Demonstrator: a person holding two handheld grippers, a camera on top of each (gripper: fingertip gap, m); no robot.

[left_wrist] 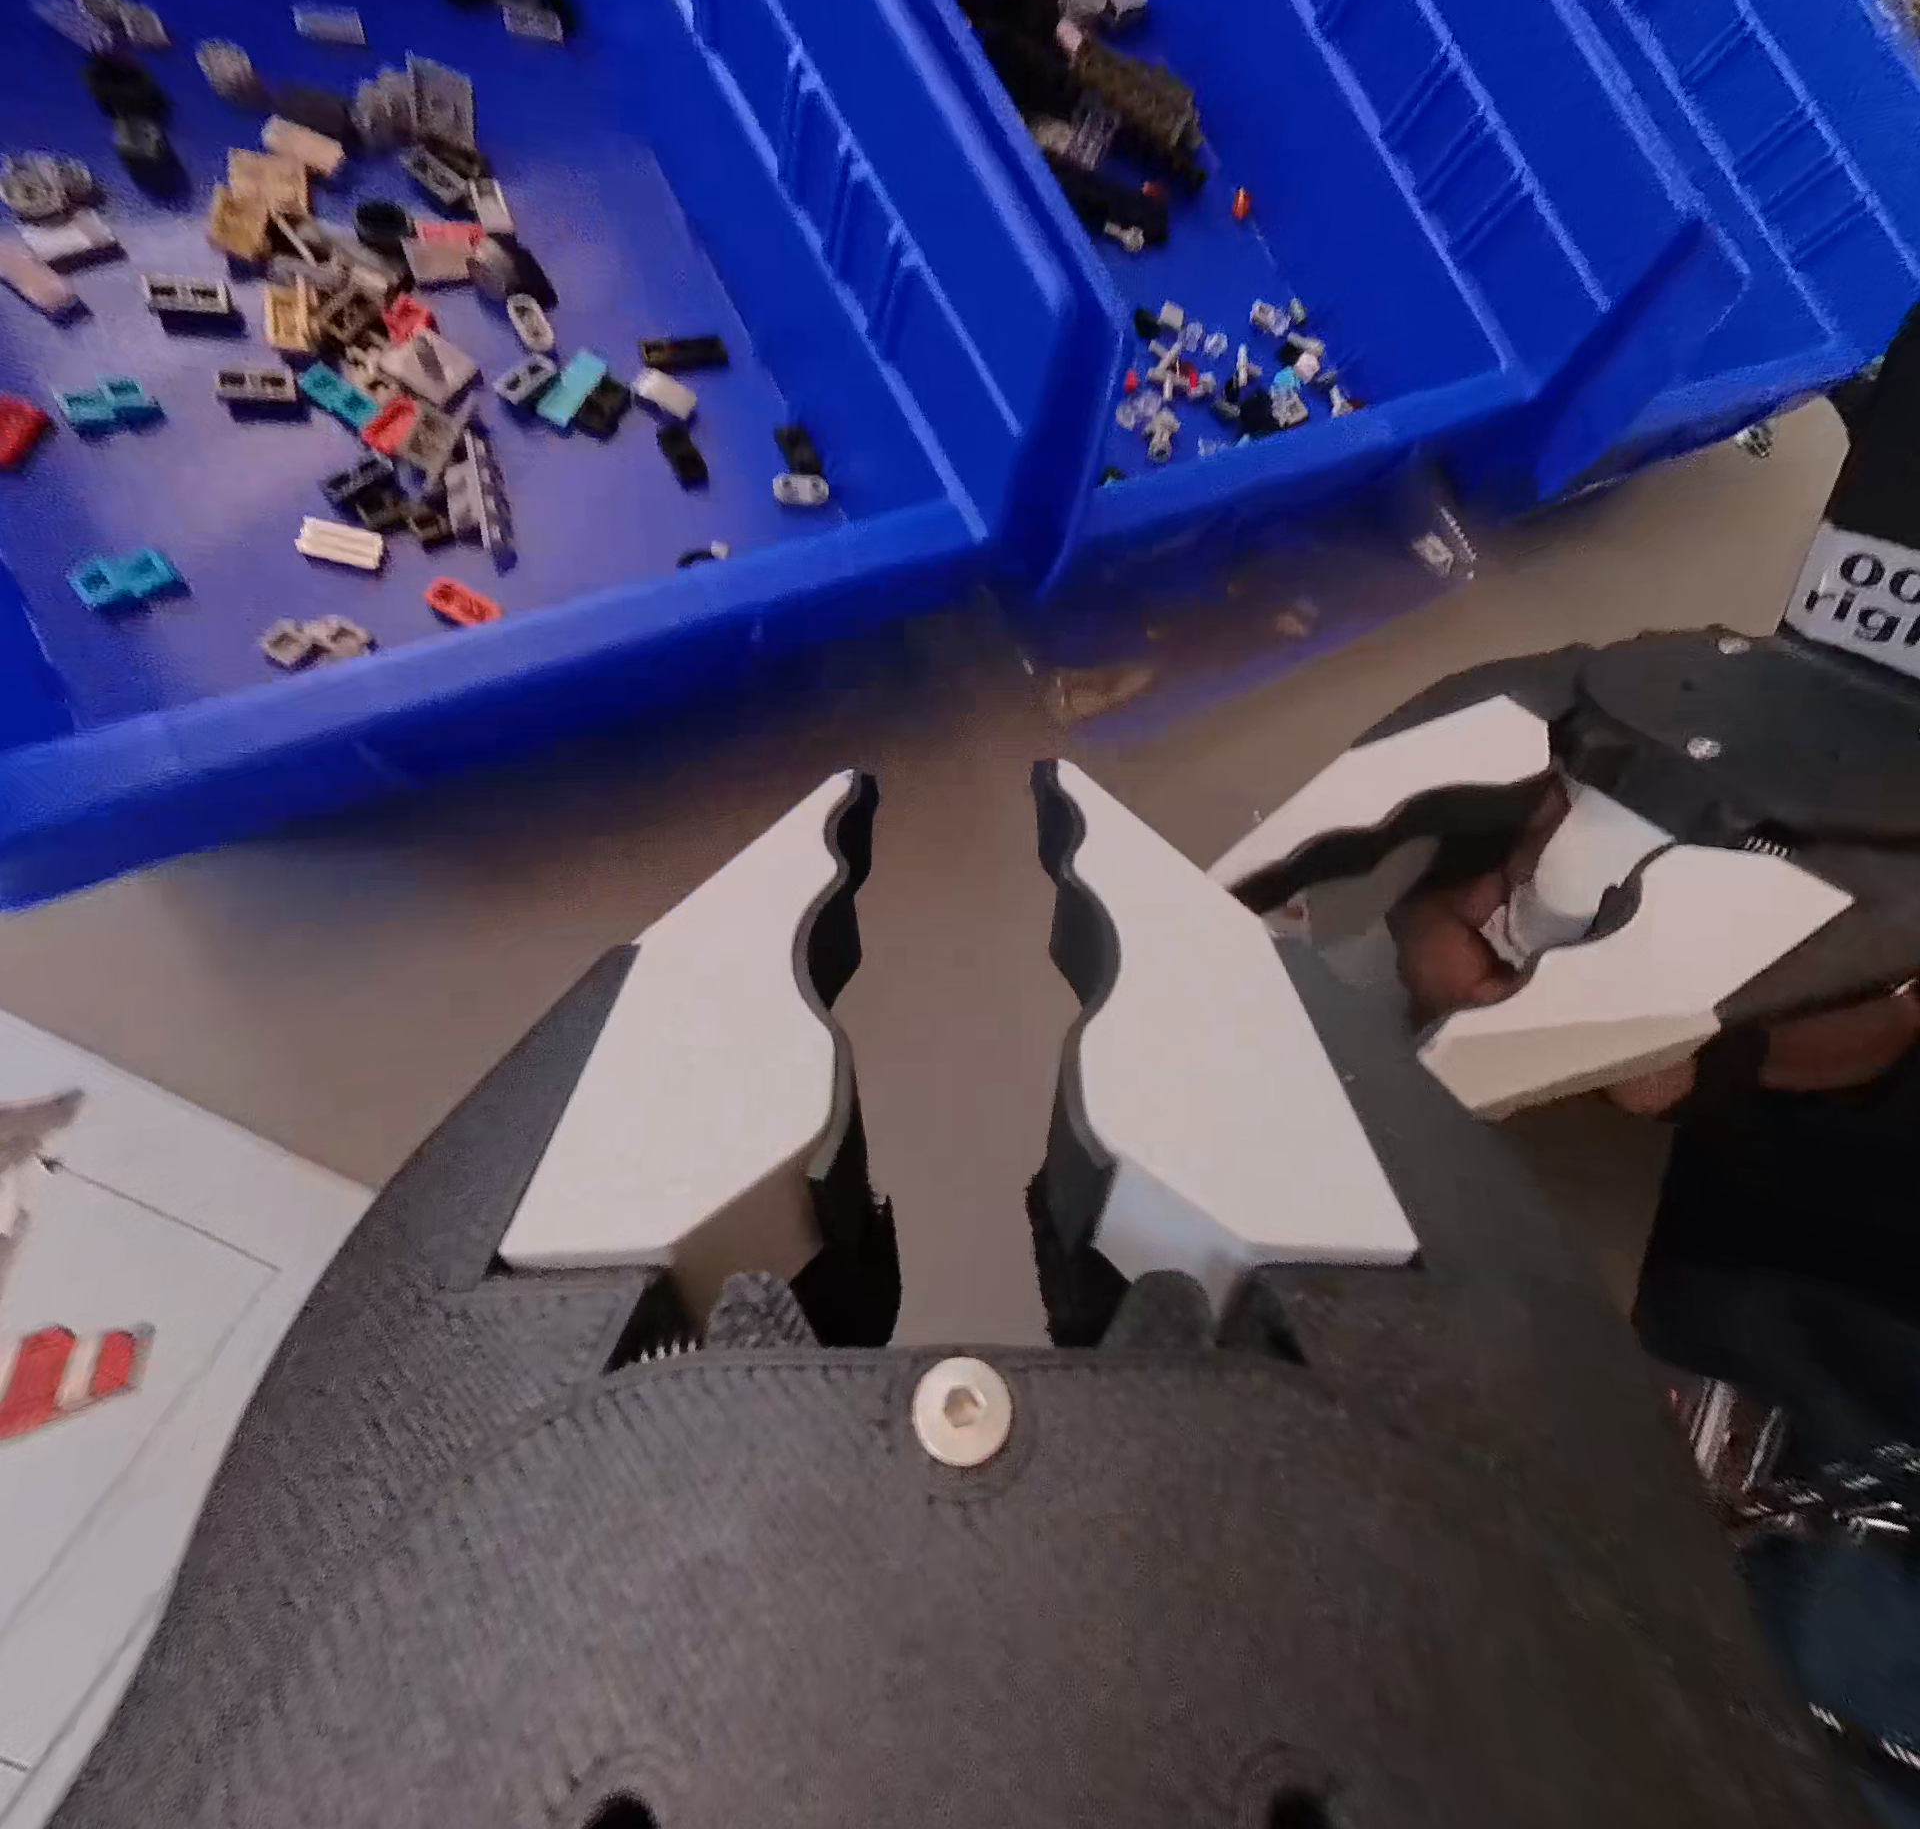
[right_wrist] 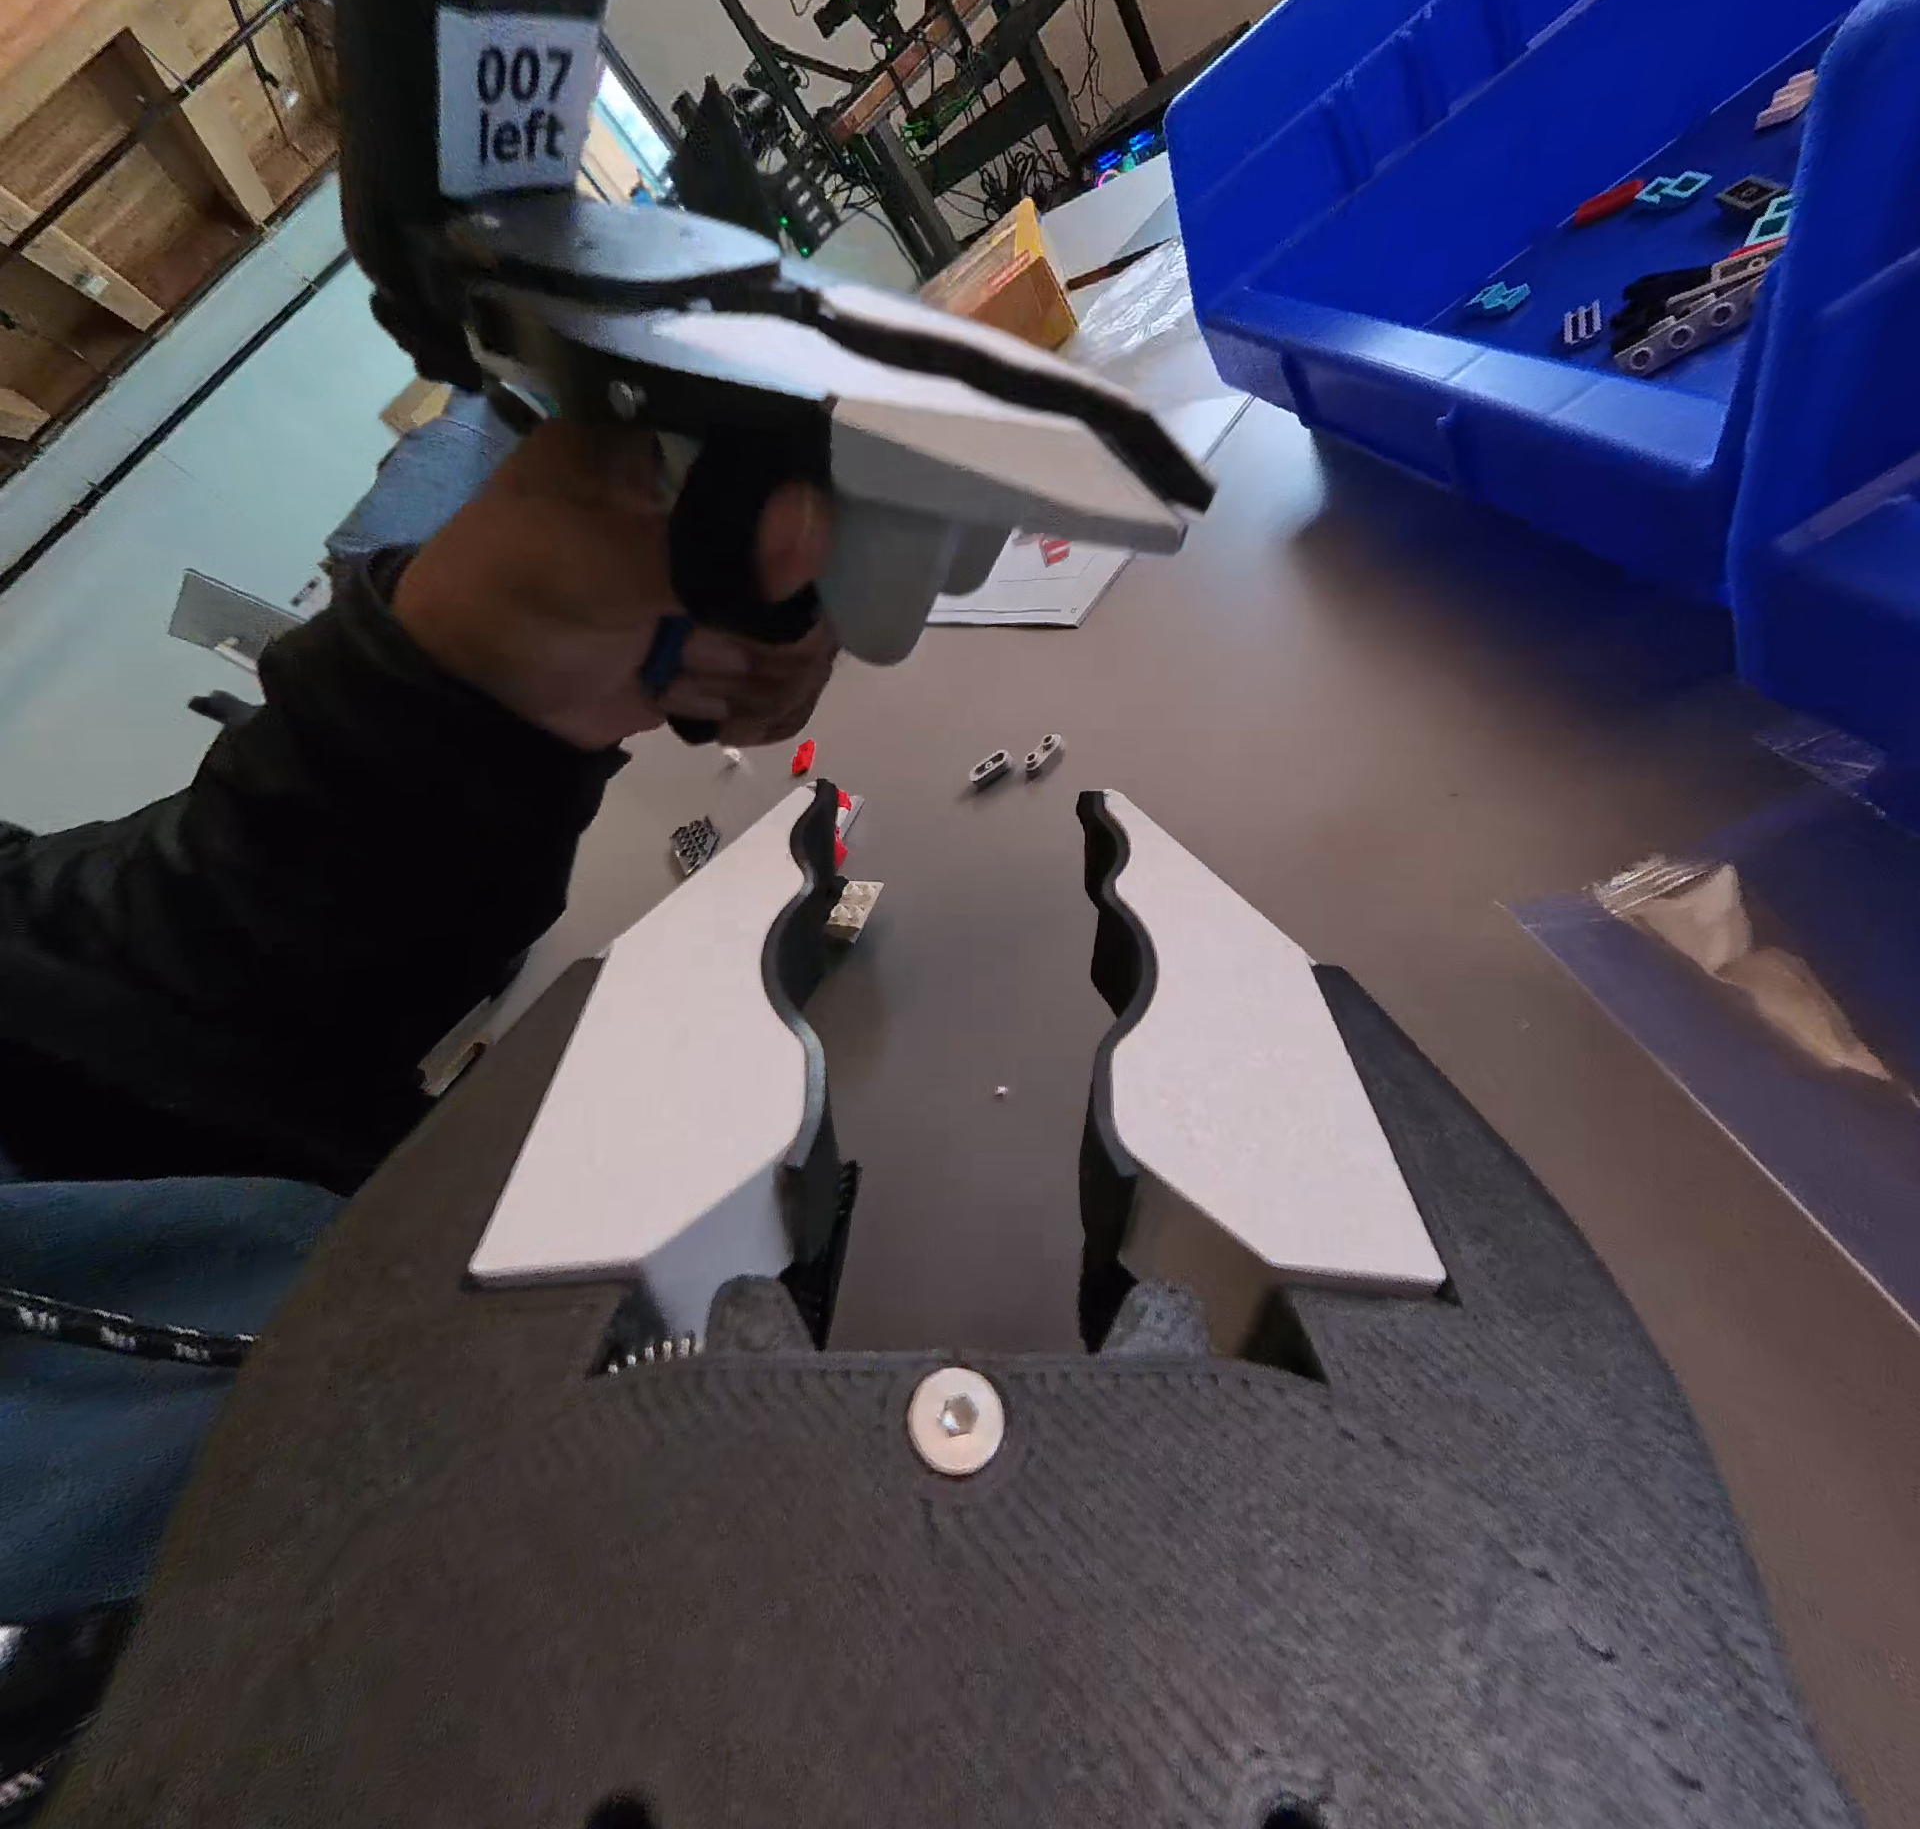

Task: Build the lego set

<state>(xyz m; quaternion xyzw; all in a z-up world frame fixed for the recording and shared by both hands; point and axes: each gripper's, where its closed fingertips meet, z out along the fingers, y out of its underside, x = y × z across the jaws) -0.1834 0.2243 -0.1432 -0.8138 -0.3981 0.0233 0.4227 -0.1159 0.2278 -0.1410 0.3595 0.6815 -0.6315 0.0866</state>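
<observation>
My left gripper (left_wrist: 954, 782) is open and empty, held above the brown table just in front of the blue bins. The left bin (left_wrist: 582, 636) holds many small loose Lego pieces (left_wrist: 343, 325) in grey, black, tan, teal and red. The middle bin (left_wrist: 1247, 491) holds black and clear small parts (left_wrist: 1226, 377). My right gripper (right_wrist: 956, 800) is open and empty, low over the table. Near its left fingertip lie a tan studded brick (right_wrist: 857, 909), red pieces (right_wrist: 802, 756), a black grille piece (right_wrist: 693, 839) and two grey link pieces (right_wrist: 1013, 761).
The instruction booklet (left_wrist: 104, 1312) lies at the table's left. A clear plastic bag (right_wrist: 1714, 948) lies right of the right gripper. The right gripper (left_wrist: 1340, 958) shows beside the left one, and the left gripper (right_wrist: 1184, 512) hangs above the loose pieces. A cardboard box (right_wrist: 997, 273) stands farther back.
</observation>
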